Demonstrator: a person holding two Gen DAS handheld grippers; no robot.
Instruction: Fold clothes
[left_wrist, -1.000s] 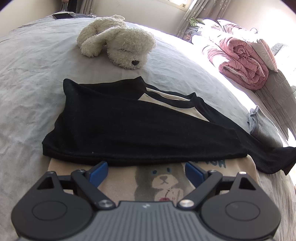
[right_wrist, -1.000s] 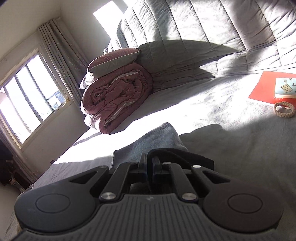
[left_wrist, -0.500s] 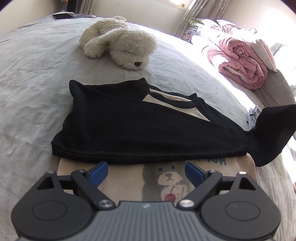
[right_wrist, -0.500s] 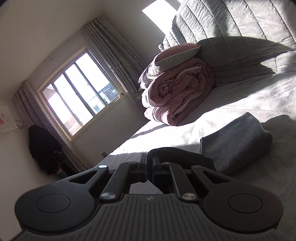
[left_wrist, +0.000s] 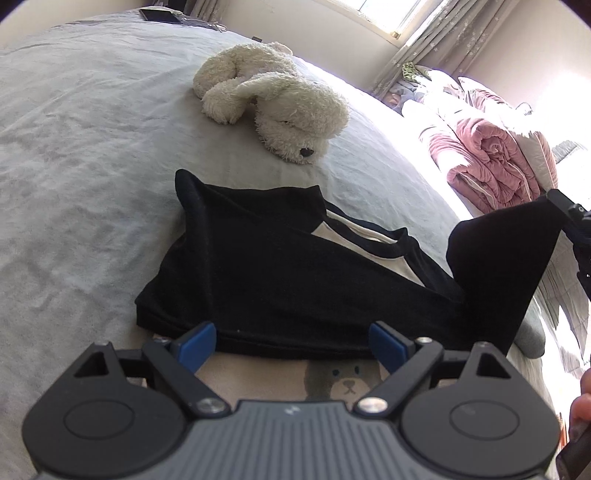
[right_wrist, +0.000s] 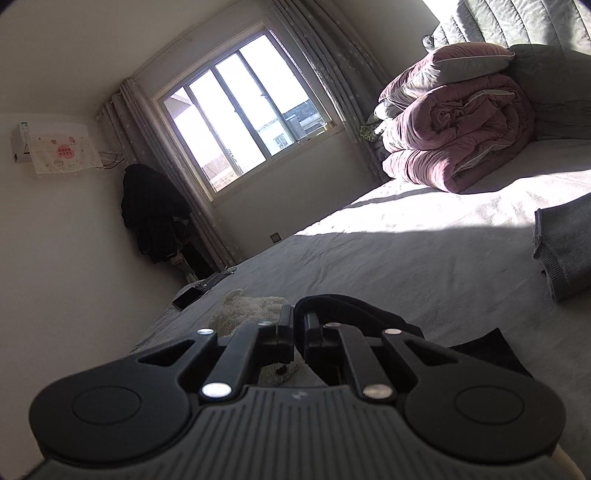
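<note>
At the bottom of the left wrist view, the left claw (left_wrist: 291, 341) was held wide apart, its blue pads (left_wrist: 386, 343) poised just over the near edge of the shirt (left_wrist: 280, 280); nothing was gripped between them, and whether the pads touched the cloth could not be told. It was probably placed there to pin or steady the body while the other side was worked. Below the pads, the beige front with its bear print (left_wrist: 347, 382) was left showing.

The shirt lay at the centre of the frame on the bed (left_wrist: 81, 155), with one black sleeve already laid across the chest. At the right edge, the other sleeve (left_wrist: 509, 258) was lifted clear of the bed by the right claw (left_wrist: 567, 212), presumably so it could be carried inward over the body.

In the right wrist view, the right claw (right_wrist: 300, 334) was seen closed to a narrow slit on black sleeve cloth (right_wrist: 347, 308), which looped over the fingers.

Farther off, a plush dog (left_wrist: 273, 107) lay at upper centre, apart from the shirt, and a pink quilt (left_wrist: 495, 155) was rolled up at the upper right. A grey garment (right_wrist: 565, 243) lay at the right edge.
</note>
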